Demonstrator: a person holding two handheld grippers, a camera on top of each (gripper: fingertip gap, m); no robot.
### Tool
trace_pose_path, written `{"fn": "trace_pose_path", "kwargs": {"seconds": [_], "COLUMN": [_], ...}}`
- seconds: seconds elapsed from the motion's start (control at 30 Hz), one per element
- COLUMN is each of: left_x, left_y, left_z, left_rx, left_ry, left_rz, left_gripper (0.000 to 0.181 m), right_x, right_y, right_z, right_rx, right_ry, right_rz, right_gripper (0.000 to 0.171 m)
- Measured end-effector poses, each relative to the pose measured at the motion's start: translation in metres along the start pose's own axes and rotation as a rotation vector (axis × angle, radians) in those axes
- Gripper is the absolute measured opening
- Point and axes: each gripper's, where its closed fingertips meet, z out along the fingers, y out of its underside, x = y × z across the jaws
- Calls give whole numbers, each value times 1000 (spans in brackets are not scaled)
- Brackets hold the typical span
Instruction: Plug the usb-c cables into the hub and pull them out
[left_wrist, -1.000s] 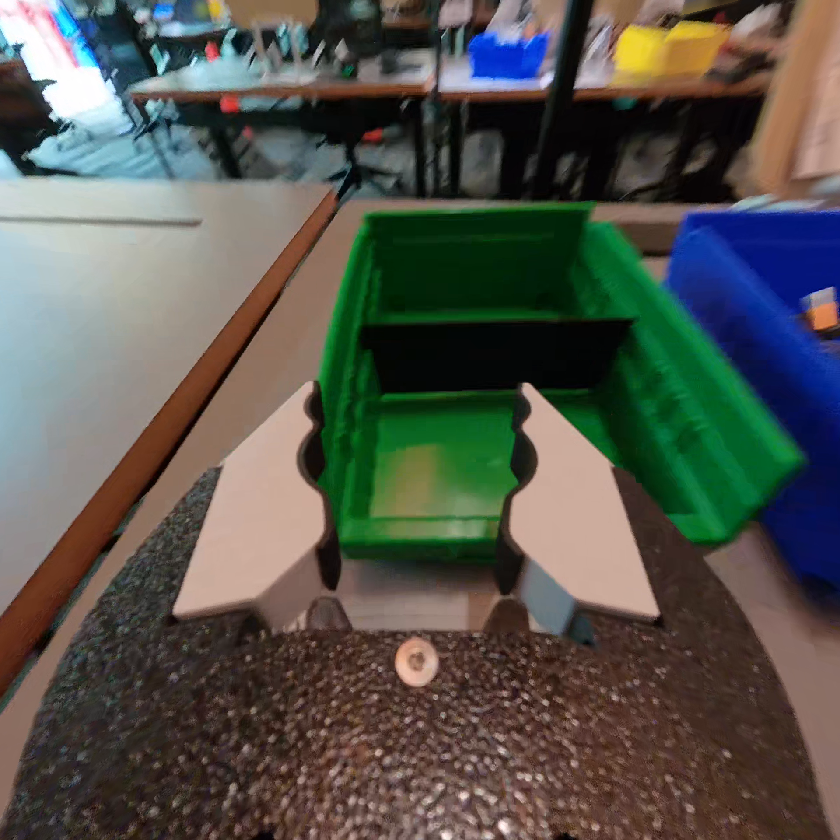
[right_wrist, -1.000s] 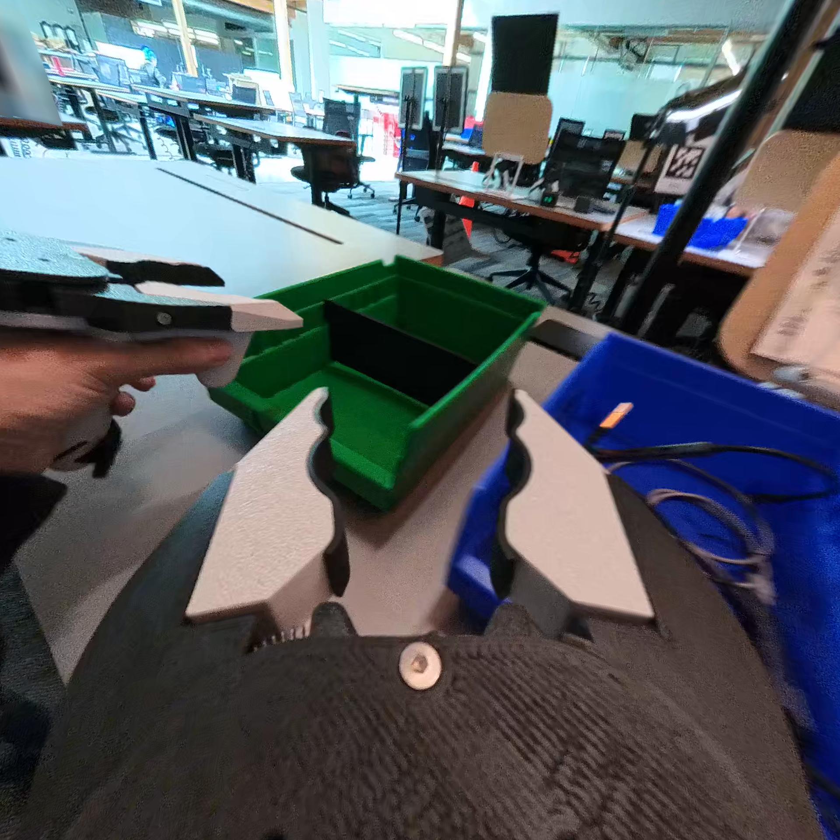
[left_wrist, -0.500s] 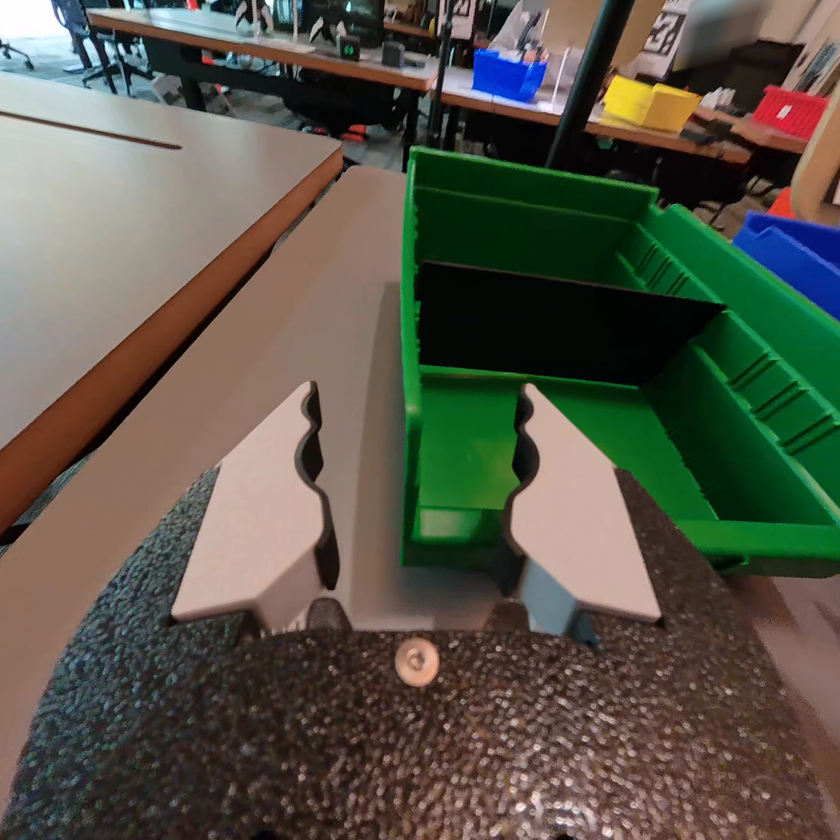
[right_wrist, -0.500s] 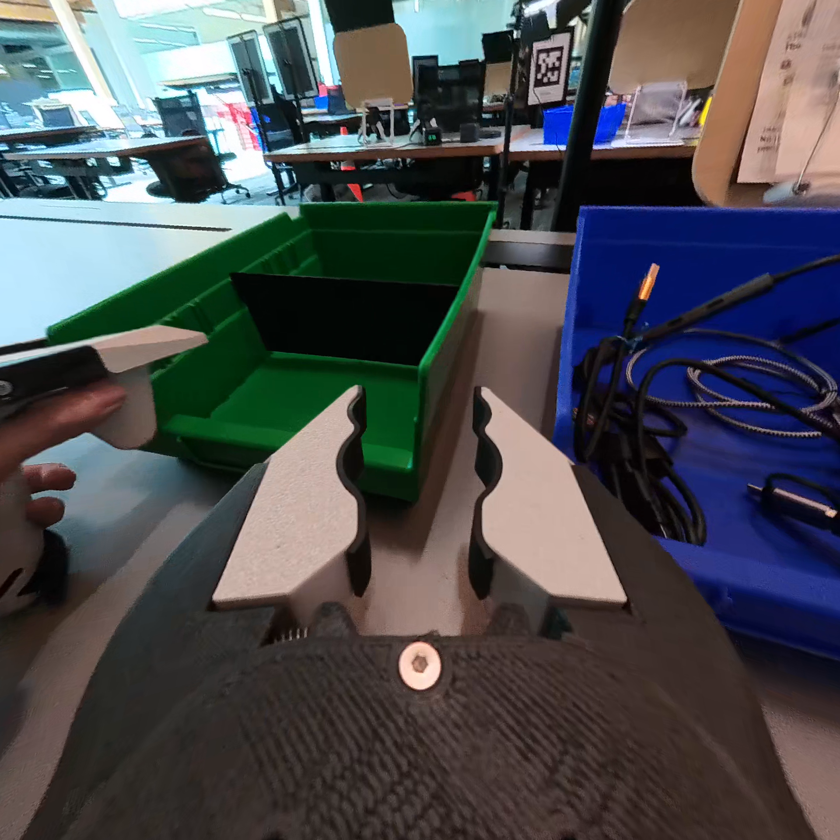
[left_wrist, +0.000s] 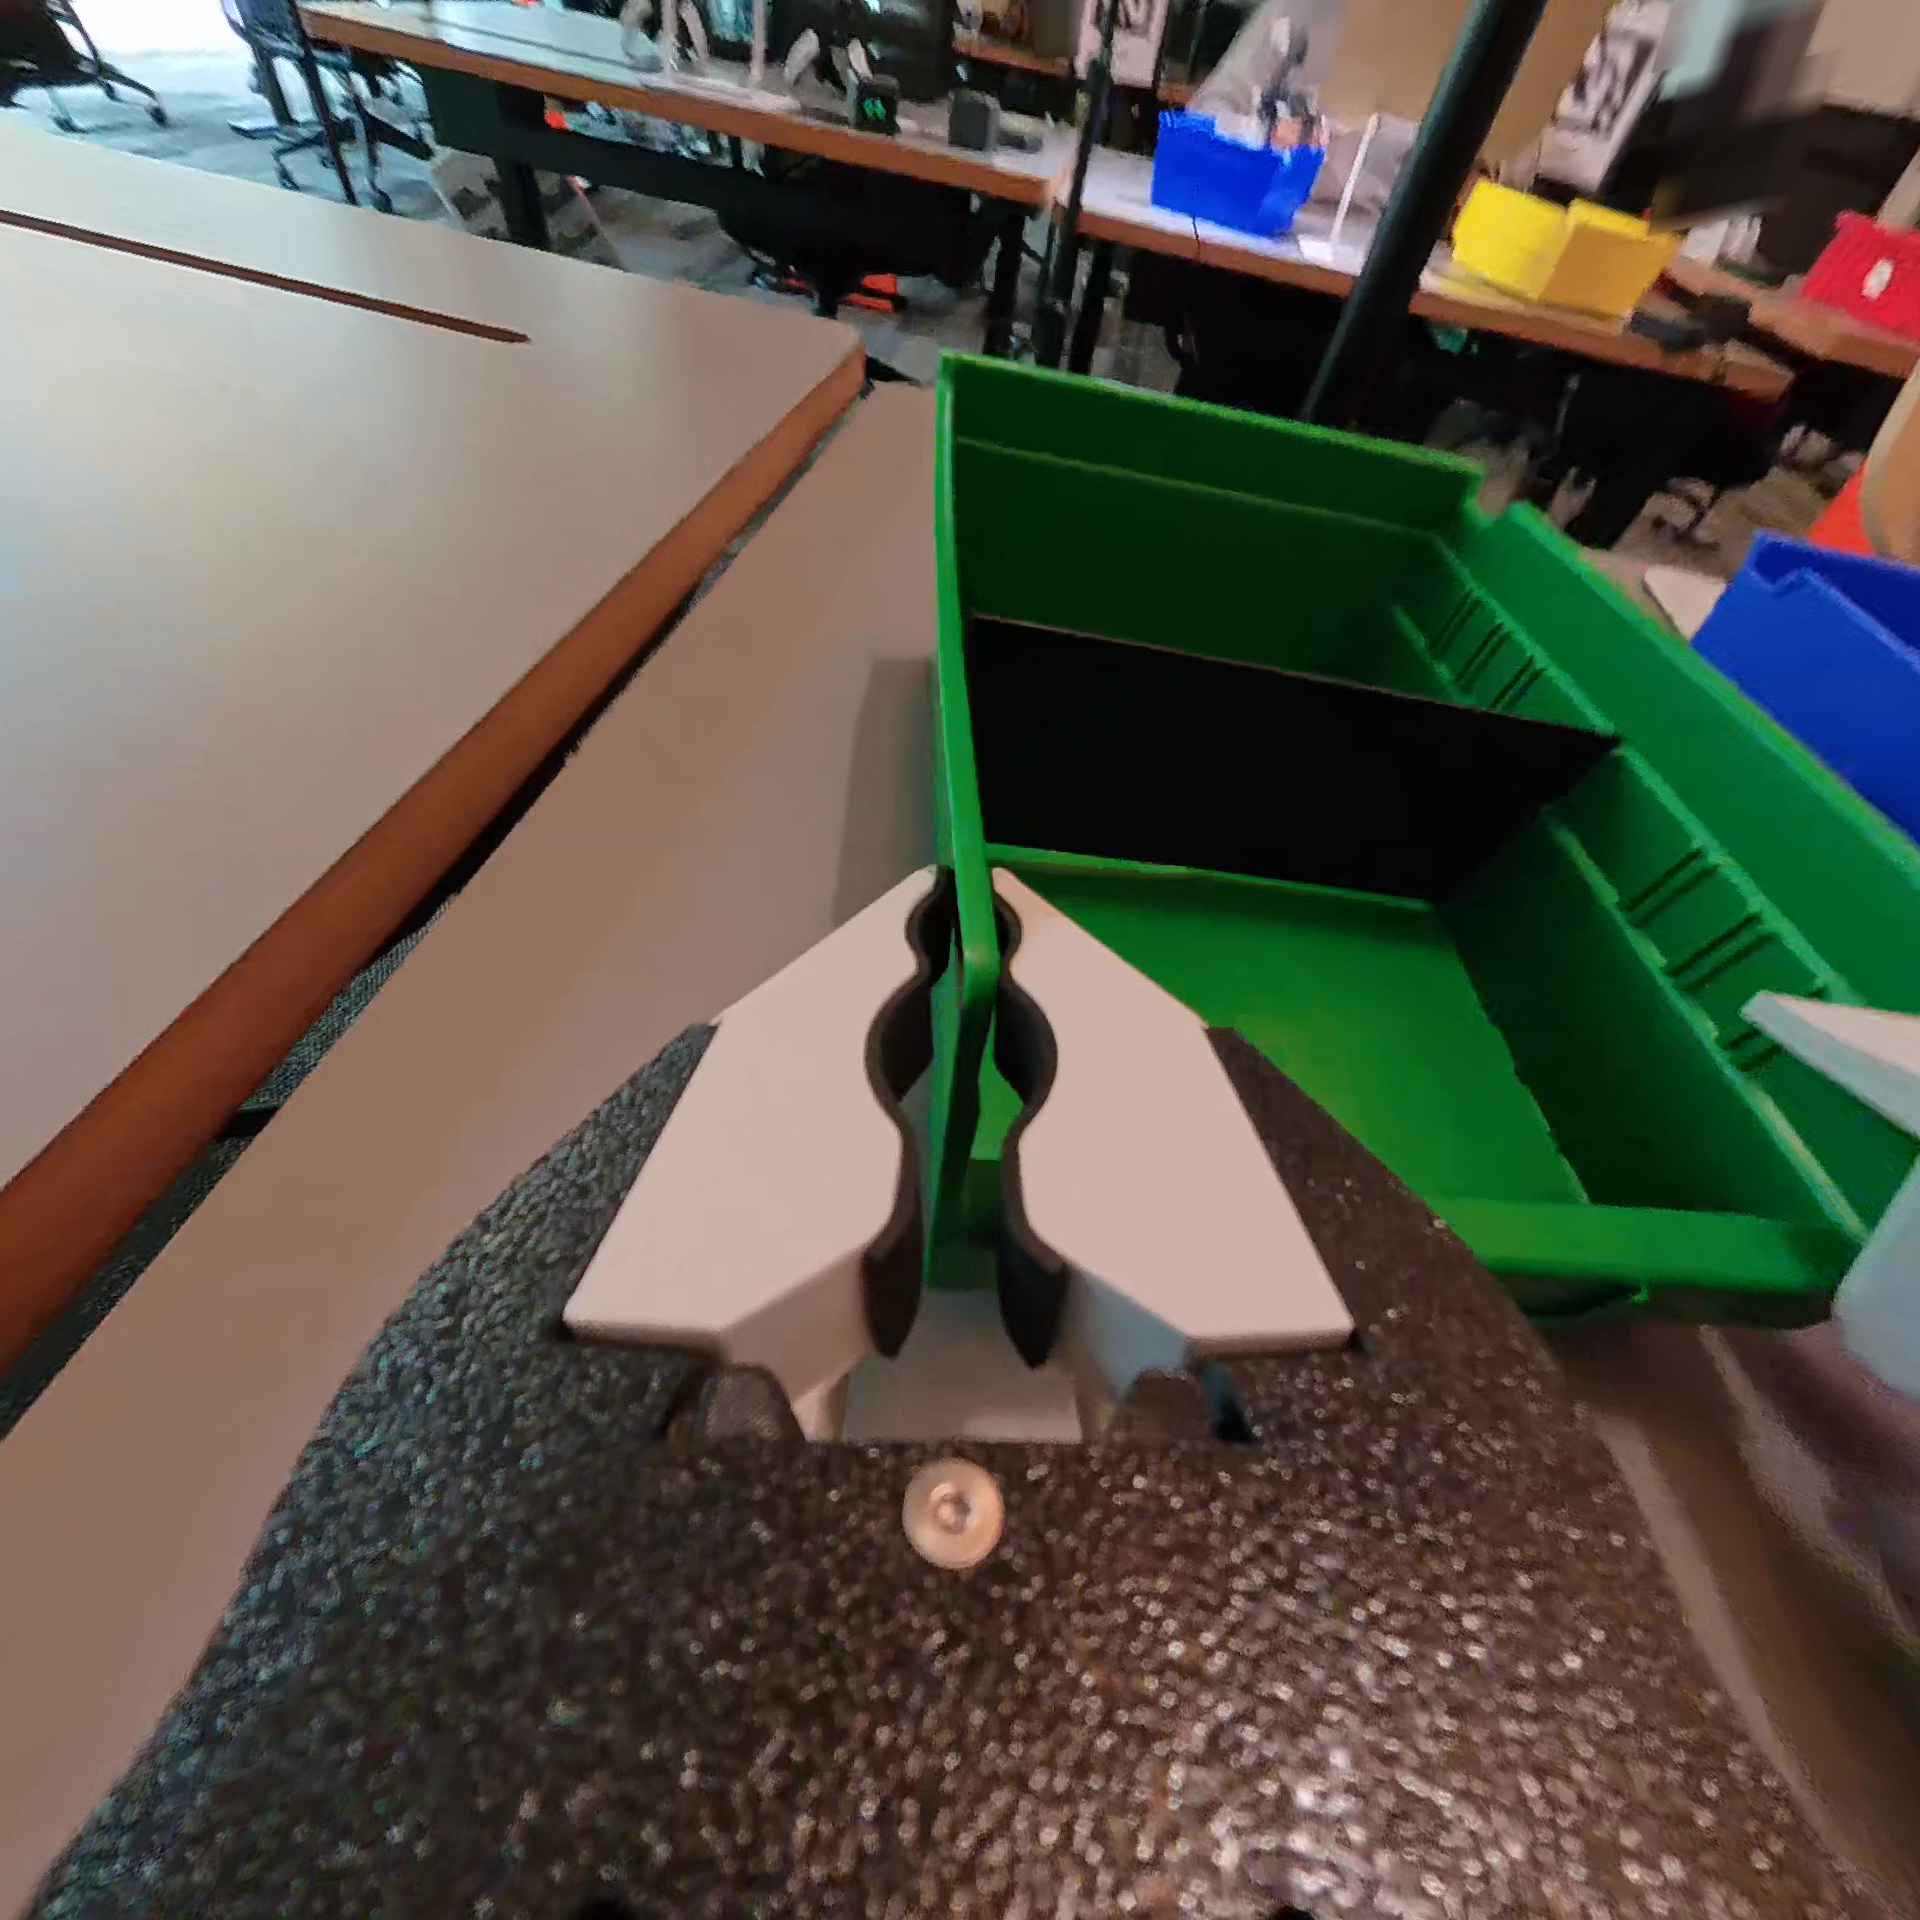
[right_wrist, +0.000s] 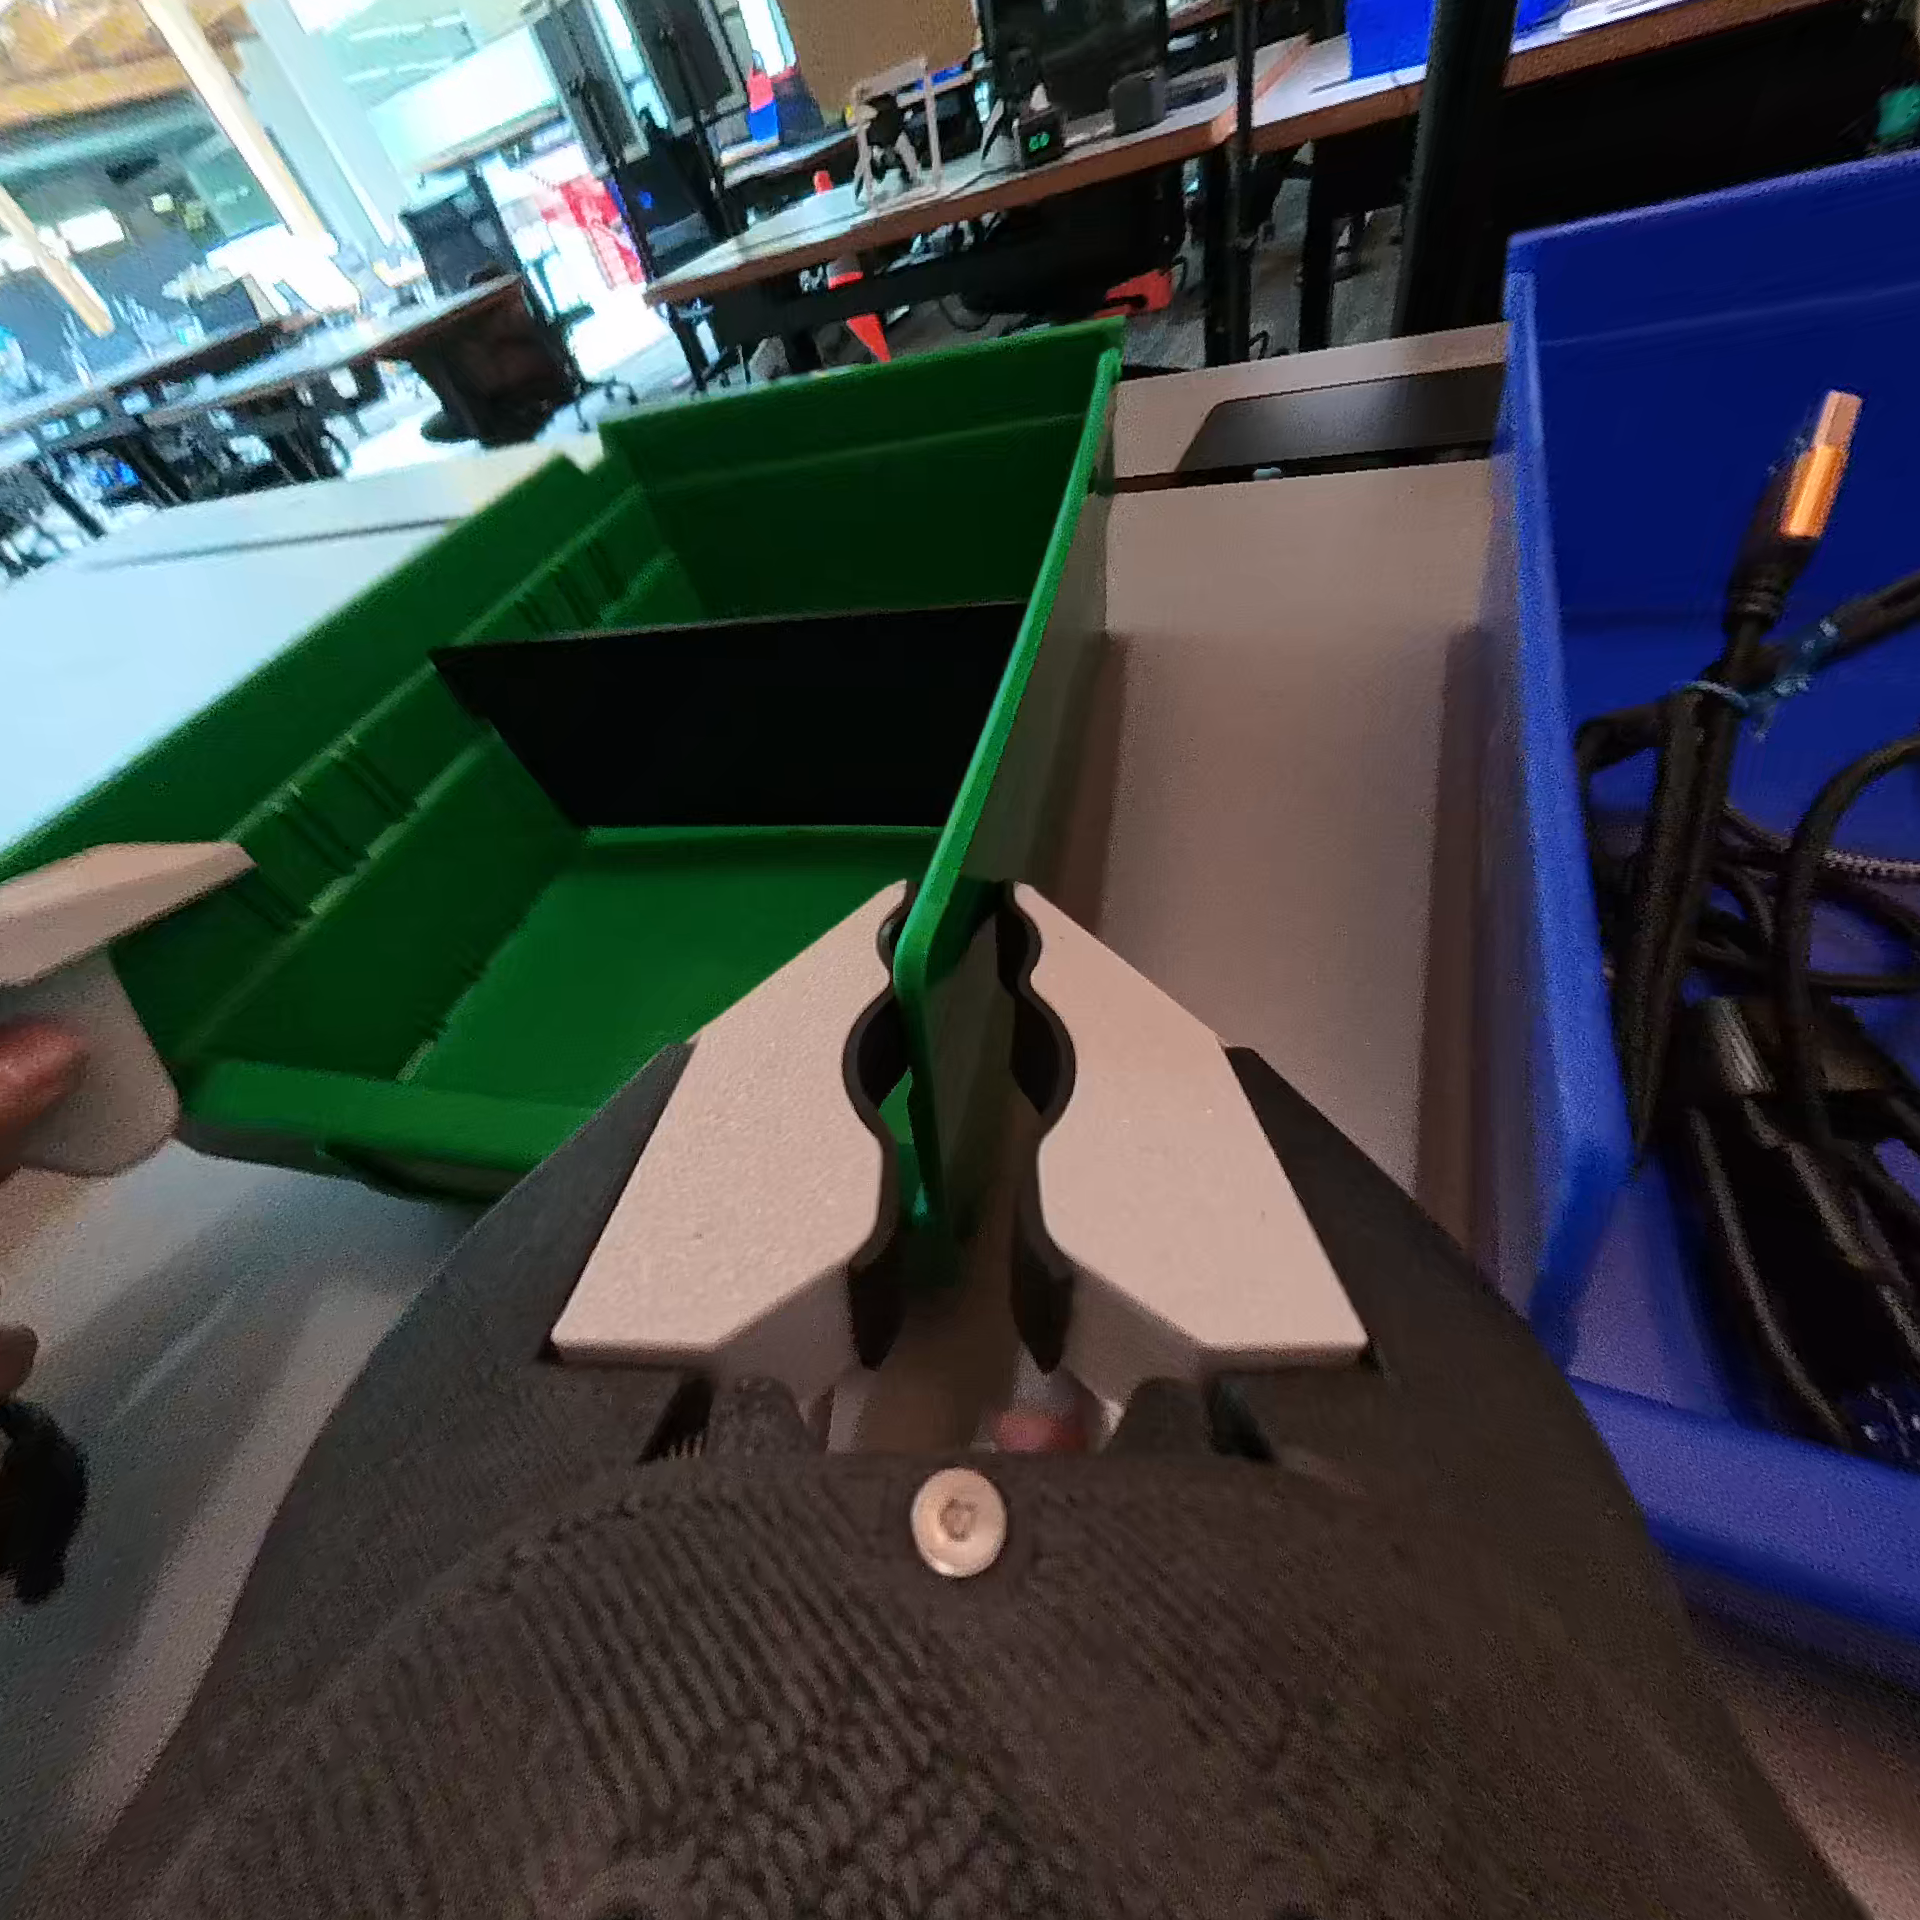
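Note:
A green bin (left_wrist: 1299, 997) with a black divider (left_wrist: 1226, 769) stands on the grey table; it also shows in the right wrist view (right_wrist: 644, 935). My left gripper (left_wrist: 966, 894) is shut on the bin's left wall. My right gripper (right_wrist: 956, 904) is shut on the bin's right wall. A blue bin (right_wrist: 1621, 727) to the right holds a tangle of black cables (right_wrist: 1766, 935), one with an orange-tipped plug (right_wrist: 1818, 478). No hub shows in either view. The right gripper's fingers (left_wrist: 1849, 1049) show at the left wrist view's right edge; the left gripper's fingers (right_wrist: 114, 894) show at the right wrist view's left edge.
A second table (left_wrist: 260, 582) with a brown edge lies to the left across a narrow gap. A black pole (left_wrist: 1392, 208) rises behind the green bin. The blue bin's corner (left_wrist: 1829, 665) sits right of the green bin. Desks with coloured bins stand far behind.
Both grippers moved forward onto the green bin's side walls and closed on them; a second ago both were open and short of the bin.

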Motion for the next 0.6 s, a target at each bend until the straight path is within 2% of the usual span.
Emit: {"fn": "trace_pose_path", "kwargs": {"seconds": [0.07, 0.13, 0.23, 0.3, 0.37, 0.43, 0.6], "left_x": [-1, 2, 28, 60, 105, 159, 311], "left_y": [-15, -35, -79, -108, -128, -133, -101], "left_z": [-8, -20, -48, -69, -87, -95, -99], "left_rx": [65, 134, 315, 440, 536, 575, 554], "left_ry": [-16, -29, 6, 30, 65, 109, 297], "left_rz": [-27, -6, -5, 3, 53, 114, 214], "left_gripper": [1, 1, 1, 2, 2, 3, 9], "right_x": [-6, -11, -9, 6, 38, 83, 218], "right_y": [-2, -20, -74, -114, -148, -173, -194], "right_z": [-3, -12, -40, -66, -96, -127, -206], "right_rx": [-17, 60, 243, 370, 489, 571, 610], "right_ry": [6, -7, -53, -58, -39, 6, 198], "right_rz": [-79, -142, -183, -212, -212, -189, -152], "right_gripper": [10, 9, 10, 9, 7, 4, 1]}}
